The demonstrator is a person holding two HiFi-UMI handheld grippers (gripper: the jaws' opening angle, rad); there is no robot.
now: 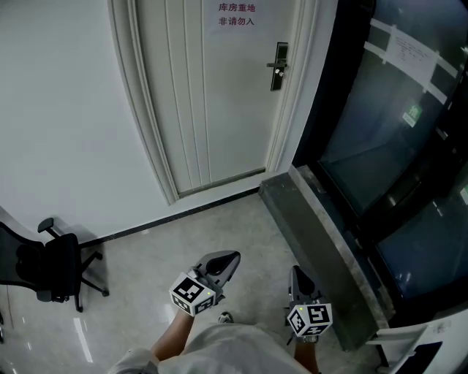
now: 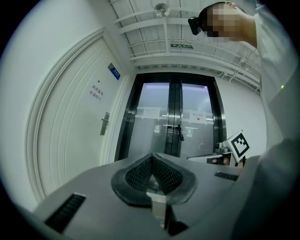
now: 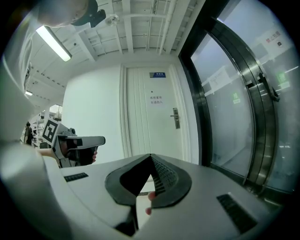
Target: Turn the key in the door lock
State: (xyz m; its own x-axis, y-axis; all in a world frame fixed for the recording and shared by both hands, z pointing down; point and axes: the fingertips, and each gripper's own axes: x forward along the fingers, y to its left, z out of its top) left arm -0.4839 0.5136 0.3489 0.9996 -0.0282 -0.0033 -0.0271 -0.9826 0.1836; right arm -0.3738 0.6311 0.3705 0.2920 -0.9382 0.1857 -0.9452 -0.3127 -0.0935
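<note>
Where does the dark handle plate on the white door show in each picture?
Head view: handle plate upper middle, at the white door's right edge.
Left gripper view: handle plate left of centre, beside the dark glass doors.
Right gripper view: handle plate just right of centre.
Shared landmark: the printed notice on the door, above the plate.

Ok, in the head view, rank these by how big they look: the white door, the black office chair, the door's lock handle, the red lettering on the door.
1. white door
2. black office chair, cut off at the frame's edge
3. lock handle and red lettering: they look alike, so unranked
</note>
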